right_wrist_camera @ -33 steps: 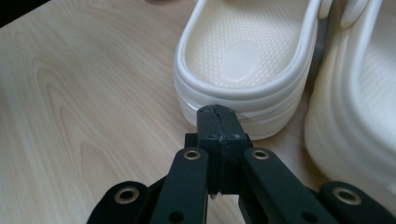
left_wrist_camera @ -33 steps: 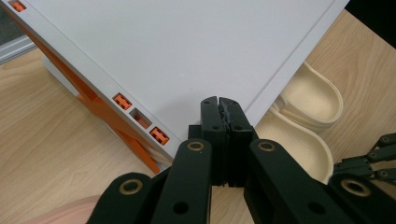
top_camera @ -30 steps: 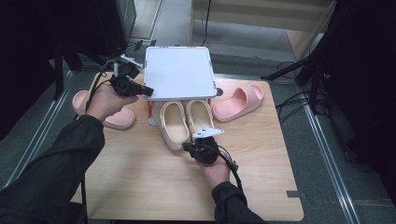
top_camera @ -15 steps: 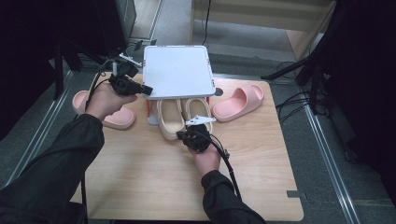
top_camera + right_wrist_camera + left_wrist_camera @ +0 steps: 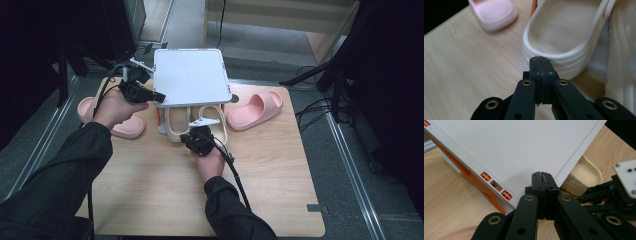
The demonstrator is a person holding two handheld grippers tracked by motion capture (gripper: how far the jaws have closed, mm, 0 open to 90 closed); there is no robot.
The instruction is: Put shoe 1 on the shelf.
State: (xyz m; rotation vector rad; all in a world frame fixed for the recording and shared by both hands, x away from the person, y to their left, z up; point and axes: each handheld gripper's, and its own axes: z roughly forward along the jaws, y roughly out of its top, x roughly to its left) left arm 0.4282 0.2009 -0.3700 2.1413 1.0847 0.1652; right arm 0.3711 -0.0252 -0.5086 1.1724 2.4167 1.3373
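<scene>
Cream slippers sit side by side in the middle of the table, with their front ends tucked under a white rack on orange legs. They look like soft foam. I think they are light and a bit bendy, and they would slide easily on the smooth wood. The thick rim at the heel looks like the best place to push or grab. The thin strap may flop.

One pink slipper lies to the right of the rack. Another pink one lies to the left, partly under the left arm.

The right gripper has its jaws pressed tight together with nothing between them. The tips touch the heel rim of the left cream slipper, as if to nudge it further under the rack. In the high view this gripper sits right at the heels of the pair.

The left gripper also has its jaws clamped together, with nothing in them. The tips rest over the near corner of the white rack top. I cannot tell if they press on it or just hover close. It may be keeping the rack from sliding.
</scene>
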